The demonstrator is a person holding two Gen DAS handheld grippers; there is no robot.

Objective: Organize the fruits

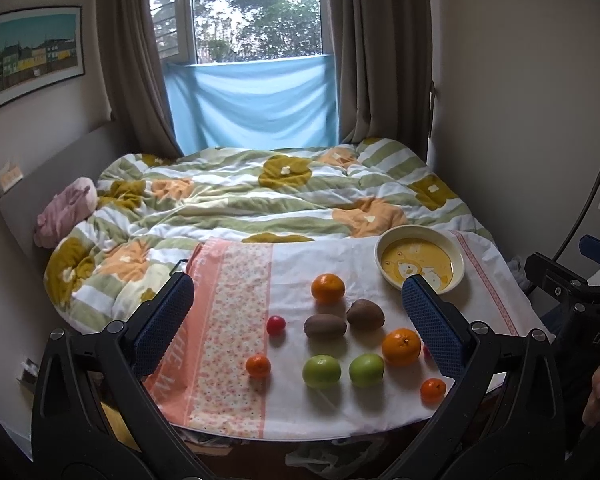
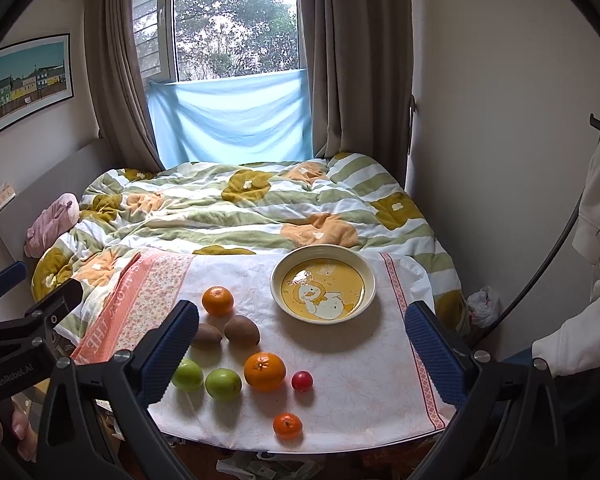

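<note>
Loose fruits [image 2: 264,371] beside yellow duck bowl [image 2: 323,288]; left gripper [image 1: 300,320], right gripper [image 2: 300,344] both spread apart.

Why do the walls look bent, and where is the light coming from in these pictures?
Both views use a fisheye lens, so walls and curtains bow near the dark round edges. In the left wrist view, daylight from the window is nearly washed out, and the fruits cast soft shadows toward the camera. In the right wrist view, the bowl shows a small glare inside, and each open claw looms large in its own view.
</note>
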